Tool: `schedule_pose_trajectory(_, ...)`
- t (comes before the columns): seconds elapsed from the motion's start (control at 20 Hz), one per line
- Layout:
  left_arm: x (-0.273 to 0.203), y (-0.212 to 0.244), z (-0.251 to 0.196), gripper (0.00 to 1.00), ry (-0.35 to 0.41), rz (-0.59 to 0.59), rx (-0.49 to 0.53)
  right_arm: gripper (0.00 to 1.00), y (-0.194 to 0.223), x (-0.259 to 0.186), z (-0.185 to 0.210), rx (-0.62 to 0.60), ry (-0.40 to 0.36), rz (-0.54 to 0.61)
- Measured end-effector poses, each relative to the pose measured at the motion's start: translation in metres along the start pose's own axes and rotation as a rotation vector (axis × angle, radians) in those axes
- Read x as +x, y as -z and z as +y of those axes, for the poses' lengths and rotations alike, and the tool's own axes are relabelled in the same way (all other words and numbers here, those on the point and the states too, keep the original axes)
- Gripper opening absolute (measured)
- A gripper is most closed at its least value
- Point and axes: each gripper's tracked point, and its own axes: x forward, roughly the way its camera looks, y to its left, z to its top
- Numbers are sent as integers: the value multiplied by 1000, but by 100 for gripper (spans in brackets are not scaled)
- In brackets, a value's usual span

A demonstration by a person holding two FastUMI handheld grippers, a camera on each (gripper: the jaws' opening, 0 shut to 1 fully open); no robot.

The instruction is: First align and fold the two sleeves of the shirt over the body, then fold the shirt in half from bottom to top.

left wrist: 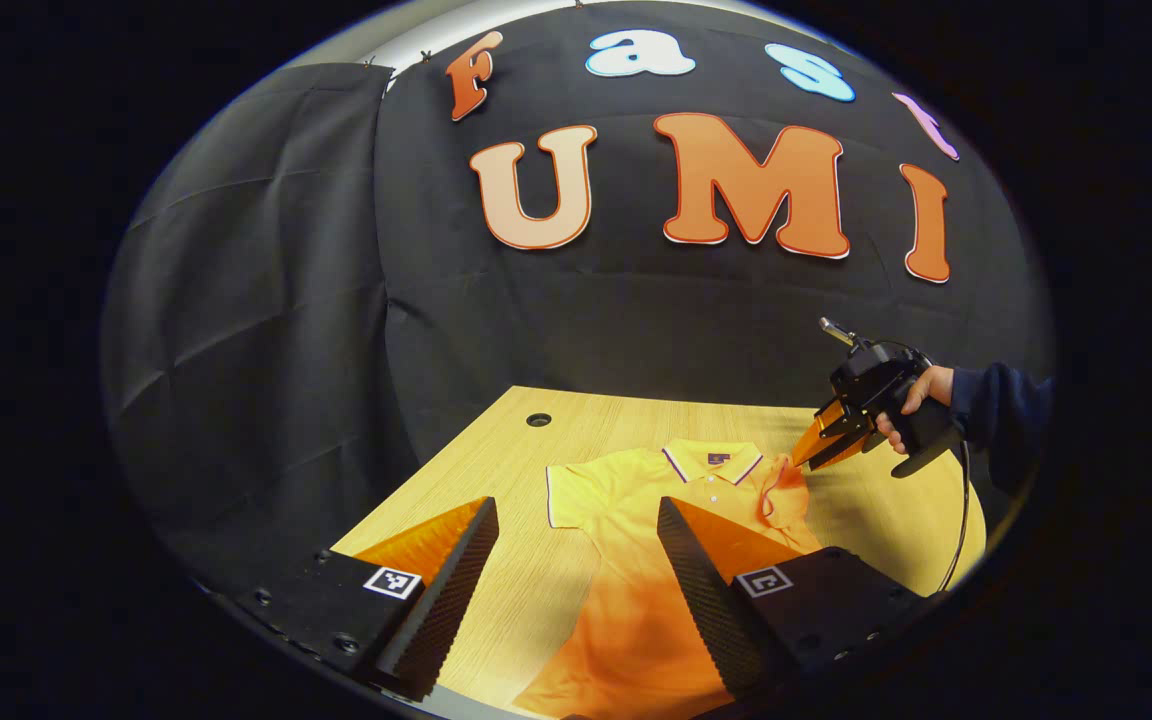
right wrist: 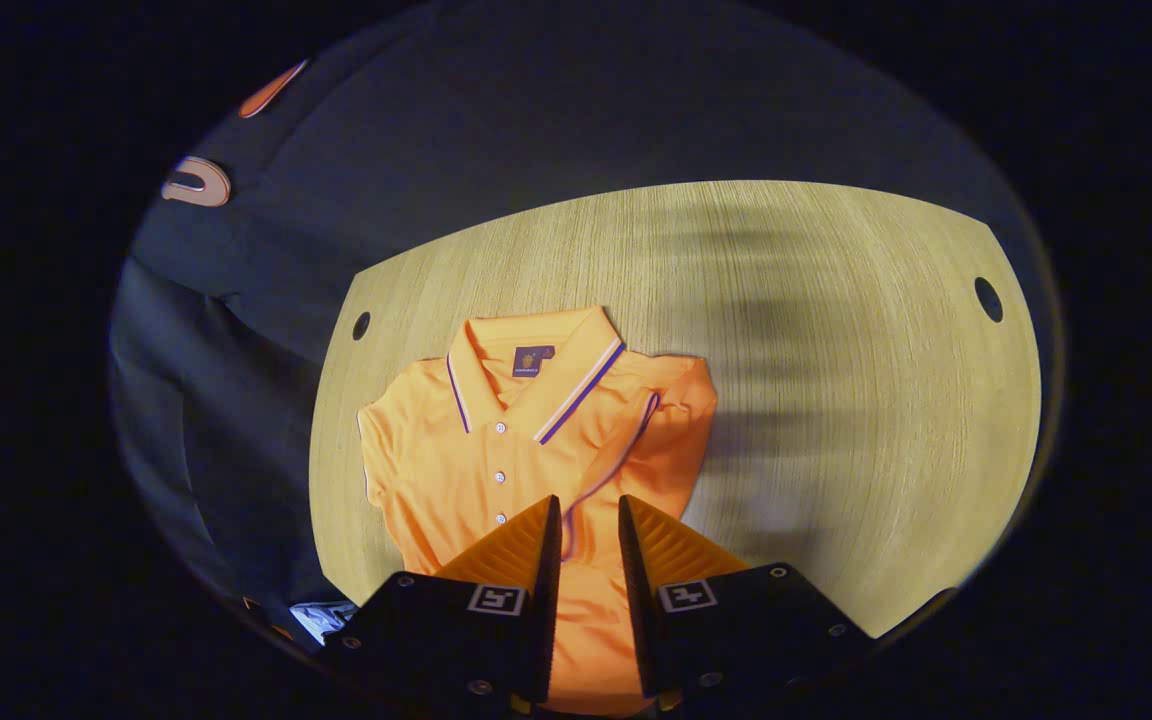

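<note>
An orange polo shirt [left wrist: 626, 480] [right wrist: 456, 450] lies face up on the wooden table [left wrist: 496, 450] [right wrist: 836, 350], collar toward the far wall. In the left gripper view, my right gripper [left wrist: 796, 462] is held at the shirt's right shoulder. The right sleeve [left wrist: 784, 497] is bunched up to its tips. In the right gripper view that sleeve [right wrist: 681, 430] is drawn inward over the body. Its striped hem runs in between the nearly closed fingers of my right gripper [right wrist: 588, 515]. My left gripper [left wrist: 576, 502] hovers open over the shirt's lower left. The other sleeve [left wrist: 566, 495] [right wrist: 381, 440] lies flat.
A hand [left wrist: 921, 395] in a dark sleeve [left wrist: 1001, 420] holds the right gripper, with a cable [left wrist: 961, 520] hanging below. The table has round holes [left wrist: 538, 419] [right wrist: 361, 325] [right wrist: 988, 298] near its far corners. Bare wood stretches to the right of the shirt.
</note>
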Motion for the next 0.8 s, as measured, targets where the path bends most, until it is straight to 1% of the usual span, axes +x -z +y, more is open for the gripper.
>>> schedule_pose_trajectory(0.05,1,-2,2,98,1,1,-9,34,-4,-3,-1,-1,-4,-16)
schedule_pose_trajectory(0.1,3,-2,4,98,3,0,-22,49,-6,-7,-4,-4,-3,-37)
schedule_pose_trajectory(0.15,7,-1,7,98,3,15,-33,61,-10,-11,-7,-11,4,-62)
schedule_pose_trajectory(0.2,11,3,9,98,1,30,-41,66,-13,-16,-10,-14,9,-88)
schedule_pose_trajectory(0.25,17,4,10,99,8,39,-54,74,-15,-22,-11,-12,6,-112)
schedule_pose_trajectory(0.3,22,5,11,98,19,54,-73,78,-15,-29,-13,-3,3,-134)
schedule_pose_trajectory(0.35,28,7,12,98,29,76,-96,85,-16,-34,-14,4,0,-157)
schedule_pose_trajectory(0.45,40,16,18,98,41,126,-137,91,-13,-48,-19,9,10,-198)
schedule_pose_trajectory(0.6,71,20,28,99,66,173,-164,95,-3,-70,-26,6,48,-249)
schedule_pose_trajectory(0.8,111,30,41,98,106,257,-193,97,12,-97,-35,61,115,-335)
